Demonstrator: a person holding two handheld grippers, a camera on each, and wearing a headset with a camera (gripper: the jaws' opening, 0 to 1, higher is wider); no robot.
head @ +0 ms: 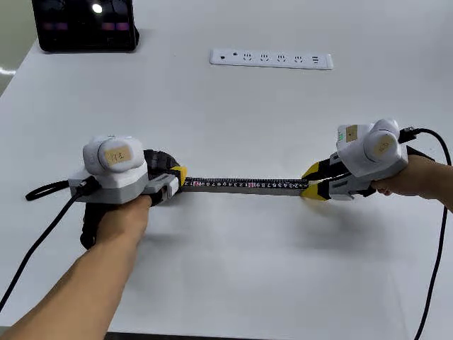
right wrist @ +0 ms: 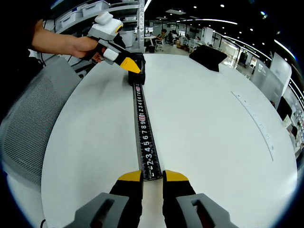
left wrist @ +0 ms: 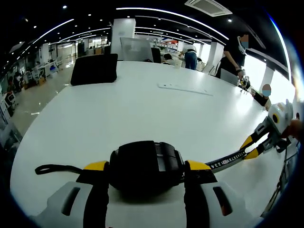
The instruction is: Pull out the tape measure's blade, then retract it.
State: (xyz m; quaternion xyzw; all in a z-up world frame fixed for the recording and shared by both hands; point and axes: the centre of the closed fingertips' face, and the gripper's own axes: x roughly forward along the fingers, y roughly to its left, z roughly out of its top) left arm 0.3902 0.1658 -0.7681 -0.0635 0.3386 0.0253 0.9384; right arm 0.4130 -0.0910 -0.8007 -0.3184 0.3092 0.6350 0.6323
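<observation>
While the left gripper (head: pixel 174 182) is clamping the tape measure case (left wrist: pixel 146 164) low over the table (head: pixel 233 113) and the right gripper (right wrist: pixel 153 176) is pinching the blade (head: pixel 244 185) by its tip, the blade is spanning the gap between them, so the pull-out is looking largely done, with retraction yet to come.

Tabletop (head: pixel 233 283): white, rounded edge. Far, right of centre: white power strip (head: pixel 271 59), lying flat. Far left: black device (head: pixel 85 25), standing at the edge.
</observation>
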